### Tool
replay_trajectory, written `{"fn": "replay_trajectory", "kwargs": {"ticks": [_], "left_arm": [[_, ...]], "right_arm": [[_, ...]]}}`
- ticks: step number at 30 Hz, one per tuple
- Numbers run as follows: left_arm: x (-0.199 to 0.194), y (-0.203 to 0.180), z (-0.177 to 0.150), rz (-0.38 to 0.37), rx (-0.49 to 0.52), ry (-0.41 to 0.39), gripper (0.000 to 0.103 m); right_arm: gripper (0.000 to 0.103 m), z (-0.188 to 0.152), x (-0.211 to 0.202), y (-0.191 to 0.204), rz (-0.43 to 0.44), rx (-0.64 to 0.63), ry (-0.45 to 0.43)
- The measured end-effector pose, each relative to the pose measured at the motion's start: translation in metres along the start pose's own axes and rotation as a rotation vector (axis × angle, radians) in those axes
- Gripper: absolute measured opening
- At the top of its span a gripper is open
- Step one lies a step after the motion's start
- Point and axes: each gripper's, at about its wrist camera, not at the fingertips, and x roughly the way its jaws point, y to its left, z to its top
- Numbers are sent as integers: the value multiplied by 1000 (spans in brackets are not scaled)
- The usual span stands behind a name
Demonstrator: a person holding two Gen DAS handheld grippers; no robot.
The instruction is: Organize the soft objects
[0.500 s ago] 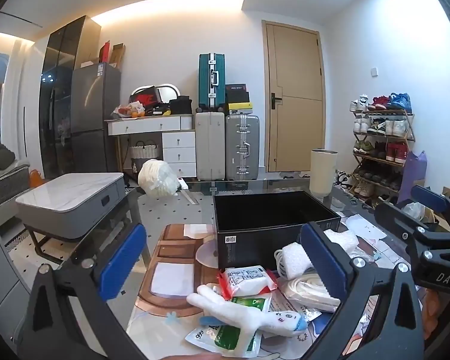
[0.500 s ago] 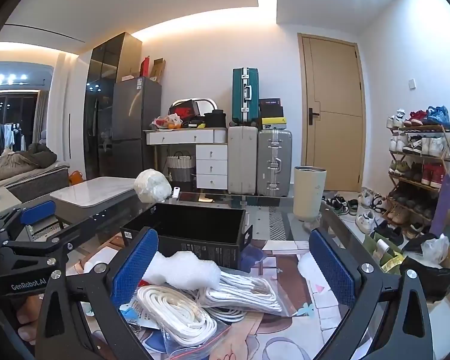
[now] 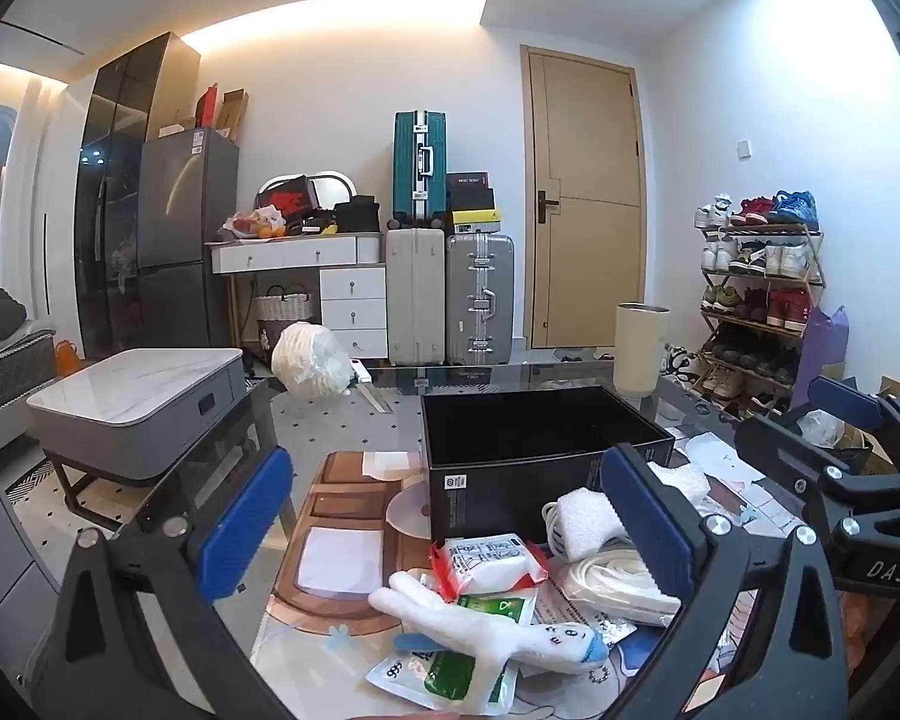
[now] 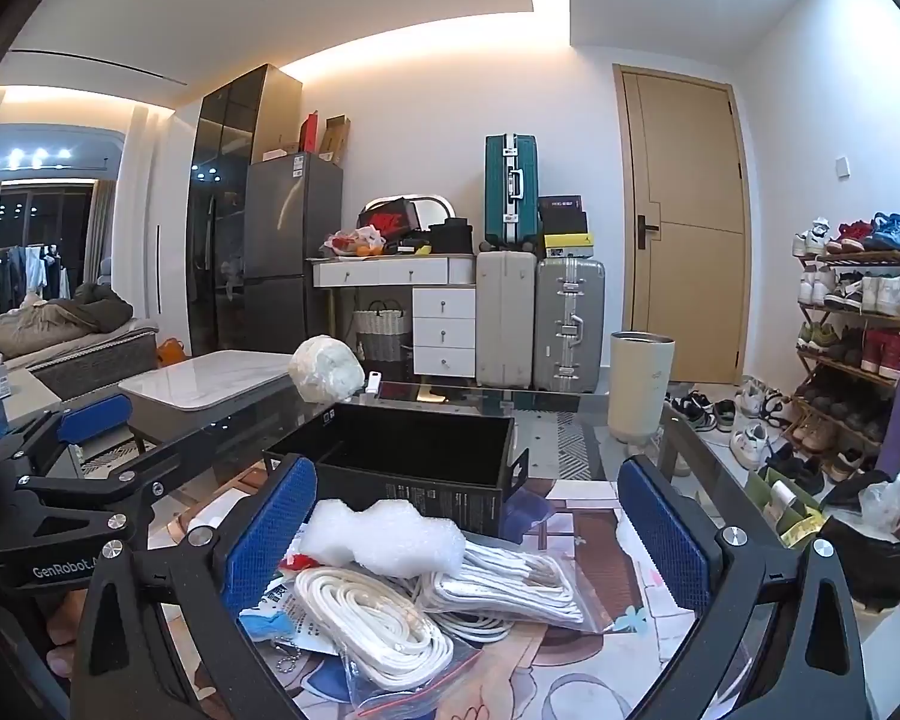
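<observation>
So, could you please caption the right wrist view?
Open right claw above bagged white cords before an empty black box.

We see the left gripper [image 3: 444, 525] spread wide with nothing between its blue pads [image 3: 246, 519]. Below lies a white plush toy [image 3: 498, 630] on a green-and-white packet [image 3: 450, 675] — a red-edged packet [image 3: 489, 561] just behind. The black box [image 3: 540, 450] stands open on the glass table [image 3: 342, 414], the right gripper [image 3: 840, 438] beside it.
</observation>
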Motion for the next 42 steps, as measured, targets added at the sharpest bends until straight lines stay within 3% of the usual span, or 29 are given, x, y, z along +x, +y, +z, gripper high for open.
{"fn": "replay_trajectory", "kwargs": {"ticks": [42], "left_arm": [[2,0,-1,3,-3,-6,103]], "right_arm": [[102,4,-2,4,7,-7,-11]]}}
